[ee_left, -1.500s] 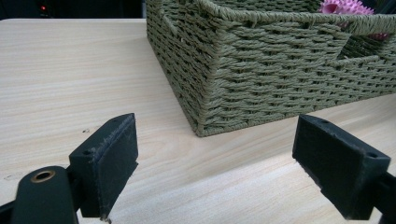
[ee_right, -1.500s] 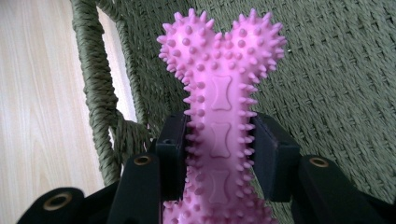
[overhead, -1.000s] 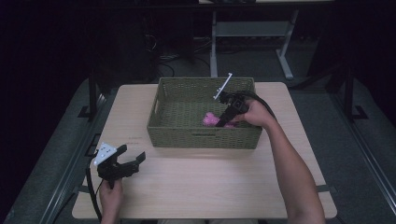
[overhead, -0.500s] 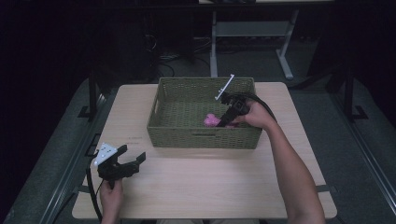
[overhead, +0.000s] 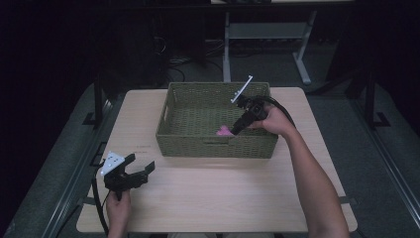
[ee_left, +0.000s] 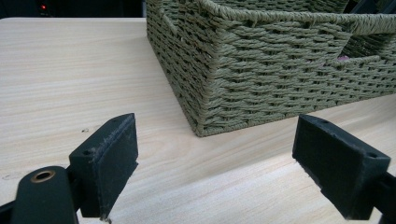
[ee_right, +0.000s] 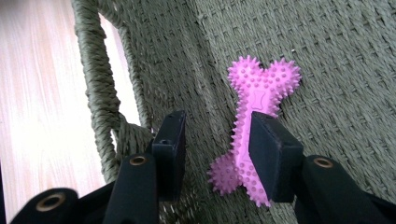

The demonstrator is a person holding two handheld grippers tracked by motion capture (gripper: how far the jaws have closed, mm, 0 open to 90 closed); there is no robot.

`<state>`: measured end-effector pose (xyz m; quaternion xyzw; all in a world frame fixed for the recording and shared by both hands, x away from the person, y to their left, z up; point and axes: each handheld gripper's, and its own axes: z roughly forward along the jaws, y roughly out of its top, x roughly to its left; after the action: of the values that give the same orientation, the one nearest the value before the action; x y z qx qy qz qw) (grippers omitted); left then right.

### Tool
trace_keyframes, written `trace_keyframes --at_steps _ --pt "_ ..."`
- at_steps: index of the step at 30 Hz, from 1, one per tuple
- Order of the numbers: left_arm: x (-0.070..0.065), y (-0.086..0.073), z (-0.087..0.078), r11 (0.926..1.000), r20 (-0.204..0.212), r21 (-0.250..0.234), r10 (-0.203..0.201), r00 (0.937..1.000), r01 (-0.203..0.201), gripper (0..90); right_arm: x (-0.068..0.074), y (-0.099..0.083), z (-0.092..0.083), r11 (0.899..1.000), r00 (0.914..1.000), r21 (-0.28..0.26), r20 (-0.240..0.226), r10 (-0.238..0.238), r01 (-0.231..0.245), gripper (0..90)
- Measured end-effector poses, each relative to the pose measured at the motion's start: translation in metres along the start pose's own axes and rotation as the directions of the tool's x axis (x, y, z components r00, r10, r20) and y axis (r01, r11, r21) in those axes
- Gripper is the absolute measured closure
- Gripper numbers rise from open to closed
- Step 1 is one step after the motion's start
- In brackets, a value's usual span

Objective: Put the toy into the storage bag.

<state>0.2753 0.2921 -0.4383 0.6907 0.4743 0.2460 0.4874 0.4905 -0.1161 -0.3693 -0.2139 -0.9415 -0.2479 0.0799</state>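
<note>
my left gripper (overhead: 139, 171): black, white plate on top, black cable | my right gripper (ee_right: 212, 144): black, brass-ringed screw holes, flat rectangular pads | my forearms: bare

A dim lab: bare test table (overhead: 218, 198), cables (overhead: 188, 59) on floor.

Bone toy (ee_right: 254, 121): bright pink, covered in small spikes. Basket (overhead: 213, 146): olive-green woven rope, tight weave pattern. Table (overhead: 223, 198): pale wood grain. Both grippers' bodies matte black, left gripper (overhead: 136, 168) with a white plate on top.
</note>
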Motion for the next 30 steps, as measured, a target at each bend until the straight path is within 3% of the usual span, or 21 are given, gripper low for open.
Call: trace_keyframes --at_steps 9,19,30 --pt "0.001 0.0 -0.001 1.0 -0.003 0.001 -0.003 1.0 0.003 13.7 0.006 0.003 -0.002 1.0 0.9999 -0.019 -0.007 -0.014 0.014 51.8" --pt "0.001 0.0 0.0 1.0 0.003 0.004 0.001 1.0 -0.001 13.6 0.011 0.004 -0.006 0.999 0.9998 -0.036 0.017 -0.015 0.015 45.5" --pt "0.001 0.0 -0.001 1.0 0.003 0.001 0.0 1.0 0.0 13.7 0.016 0.001 -0.017 0.999 0.9994 -0.049 0.034 0.01 -0.009 39.6"
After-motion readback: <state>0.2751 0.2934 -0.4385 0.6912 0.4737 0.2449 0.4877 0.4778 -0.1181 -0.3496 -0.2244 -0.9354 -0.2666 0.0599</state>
